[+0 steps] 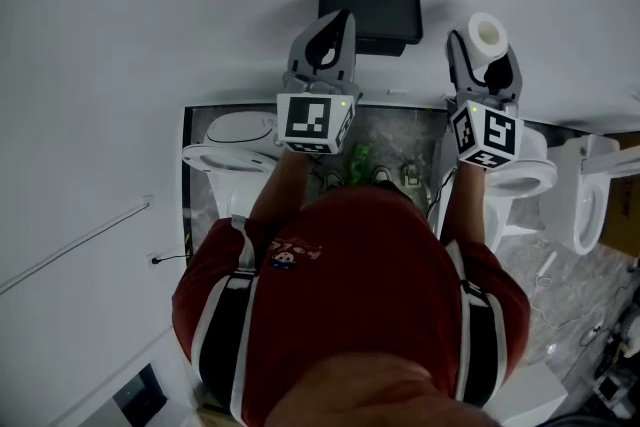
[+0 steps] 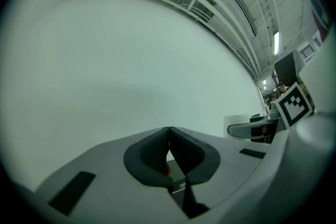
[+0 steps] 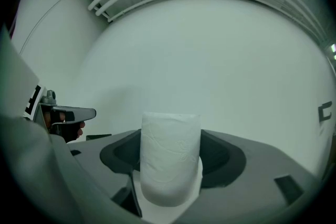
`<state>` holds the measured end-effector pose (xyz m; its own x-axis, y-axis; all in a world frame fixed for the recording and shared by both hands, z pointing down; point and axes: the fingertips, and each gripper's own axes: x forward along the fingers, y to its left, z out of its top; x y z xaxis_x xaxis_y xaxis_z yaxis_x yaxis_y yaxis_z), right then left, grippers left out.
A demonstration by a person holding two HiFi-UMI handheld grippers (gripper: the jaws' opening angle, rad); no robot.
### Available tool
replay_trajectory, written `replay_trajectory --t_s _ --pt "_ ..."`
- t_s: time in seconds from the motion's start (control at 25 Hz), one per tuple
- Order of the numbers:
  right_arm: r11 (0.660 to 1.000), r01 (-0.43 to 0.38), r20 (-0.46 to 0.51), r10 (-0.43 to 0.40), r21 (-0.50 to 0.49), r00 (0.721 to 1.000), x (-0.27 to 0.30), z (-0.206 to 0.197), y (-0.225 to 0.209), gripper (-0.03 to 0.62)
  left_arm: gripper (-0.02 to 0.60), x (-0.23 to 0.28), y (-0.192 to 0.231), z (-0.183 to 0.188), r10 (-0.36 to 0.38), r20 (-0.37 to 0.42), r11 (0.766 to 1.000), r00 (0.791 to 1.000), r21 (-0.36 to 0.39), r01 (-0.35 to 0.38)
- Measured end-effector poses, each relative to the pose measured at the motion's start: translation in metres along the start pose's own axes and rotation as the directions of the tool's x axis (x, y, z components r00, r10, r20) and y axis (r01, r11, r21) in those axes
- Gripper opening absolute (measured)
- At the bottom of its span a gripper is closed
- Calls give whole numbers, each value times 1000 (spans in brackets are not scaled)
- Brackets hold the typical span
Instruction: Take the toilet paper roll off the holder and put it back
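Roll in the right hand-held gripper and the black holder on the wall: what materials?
Toilet paper roll: soft white paper, matte, faint embossed pattern. Holder: black, smooth, matte box; plastic or coated metal, can't tell which.

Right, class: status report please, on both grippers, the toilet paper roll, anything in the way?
Left gripper shut, empty. Right gripper shut on the toilet paper roll, clear of the holder. Only the left gripper near the holder's left end.
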<state>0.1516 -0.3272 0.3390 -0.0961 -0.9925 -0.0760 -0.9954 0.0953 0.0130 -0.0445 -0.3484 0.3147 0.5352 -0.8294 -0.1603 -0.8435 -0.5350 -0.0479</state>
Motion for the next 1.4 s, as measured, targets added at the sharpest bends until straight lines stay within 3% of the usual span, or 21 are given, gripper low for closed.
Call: replay_trajectory --t_s 0.92,1.4 --pt "1000 -21 -14 21 4 1000 8 -6 18 331 18 -14 20 -7 51 -10 999 999 -15 -51" --pt "998 -70 49 70 -8 996 24 22 40 331 18 -25 35 -2 88 -3 996 996 -8 -88"
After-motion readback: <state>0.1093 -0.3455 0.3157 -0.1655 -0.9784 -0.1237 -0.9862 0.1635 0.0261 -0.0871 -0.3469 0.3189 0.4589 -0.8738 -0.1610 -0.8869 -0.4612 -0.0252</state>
